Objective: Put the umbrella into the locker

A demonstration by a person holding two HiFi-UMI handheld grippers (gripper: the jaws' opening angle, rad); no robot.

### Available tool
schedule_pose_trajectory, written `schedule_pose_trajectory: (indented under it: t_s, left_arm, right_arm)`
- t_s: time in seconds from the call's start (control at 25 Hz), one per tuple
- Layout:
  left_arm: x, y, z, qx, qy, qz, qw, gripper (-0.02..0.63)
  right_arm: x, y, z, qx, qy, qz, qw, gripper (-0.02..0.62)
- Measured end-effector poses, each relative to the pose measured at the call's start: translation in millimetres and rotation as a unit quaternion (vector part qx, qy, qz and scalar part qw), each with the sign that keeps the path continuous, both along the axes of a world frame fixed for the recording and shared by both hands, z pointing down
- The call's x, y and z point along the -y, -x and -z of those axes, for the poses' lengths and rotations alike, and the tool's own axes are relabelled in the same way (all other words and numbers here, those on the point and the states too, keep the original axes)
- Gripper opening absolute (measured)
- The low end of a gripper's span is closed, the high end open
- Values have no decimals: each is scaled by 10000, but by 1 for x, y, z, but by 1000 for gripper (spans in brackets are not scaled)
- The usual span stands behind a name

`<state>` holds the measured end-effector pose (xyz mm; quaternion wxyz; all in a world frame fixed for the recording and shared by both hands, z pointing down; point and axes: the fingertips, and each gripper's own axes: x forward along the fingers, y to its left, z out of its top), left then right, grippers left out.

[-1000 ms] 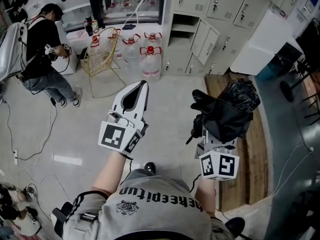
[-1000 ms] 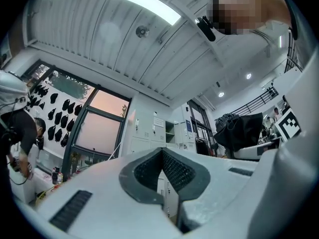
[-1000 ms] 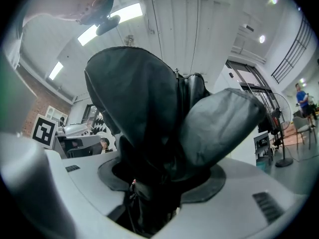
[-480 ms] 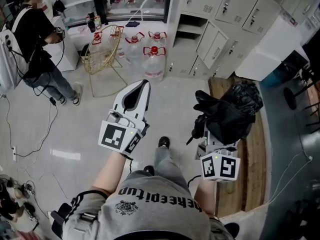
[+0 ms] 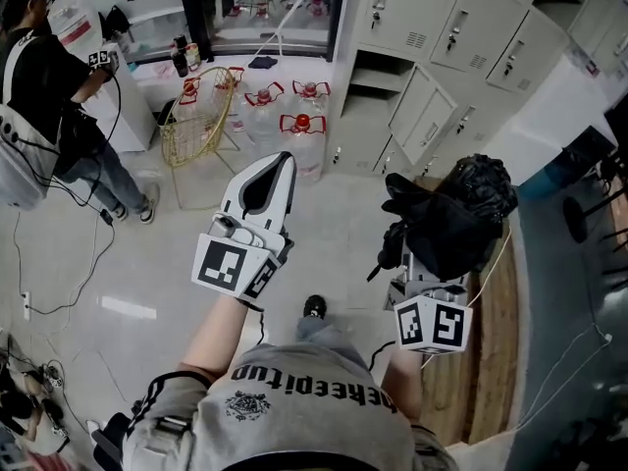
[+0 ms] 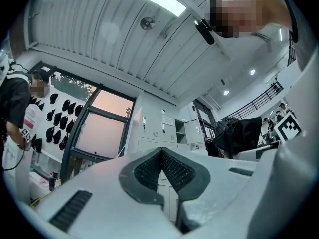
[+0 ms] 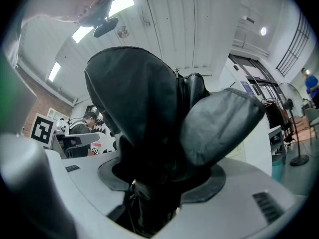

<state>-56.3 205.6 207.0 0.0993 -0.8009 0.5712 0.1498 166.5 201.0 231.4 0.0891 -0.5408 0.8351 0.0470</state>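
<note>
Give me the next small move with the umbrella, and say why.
Probably step forward and bring the right gripper toward the open compartment in the lockers. Its jaws are clamped on the black umbrella, and the lockers stand across the floor, likely out of reach.

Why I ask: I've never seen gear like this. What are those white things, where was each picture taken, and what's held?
A person, no robot, holds two handheld two-jaw grippers. The head view looks down from their head; the other two come from cameras riding on the grippers. The left gripper is shut and empty. The right gripper is clamped on a folded black umbrella. Ahead stand pale lockers, some open. On the floor are water bottles and a gold wire basket.
</note>
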Motion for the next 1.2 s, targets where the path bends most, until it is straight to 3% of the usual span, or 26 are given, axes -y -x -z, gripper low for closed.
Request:
schedule_pose_trajectory:
  t_s: [0.52,0.88,1.2]
  left_arm:
    - [110,-22,16,5,-124,223,9997,3]
    - [157,-35,6,163,-18,292,9994,3]
    - [206,-30,3,152,-61,98,9998,3]
  right_arm:
    - [125,-19,10,-45,-53,262,9996,247]
    - [177,-24,-7,10,95,431,9990,248]
    - [221,-16,-10,-8,116,328,9994,249]
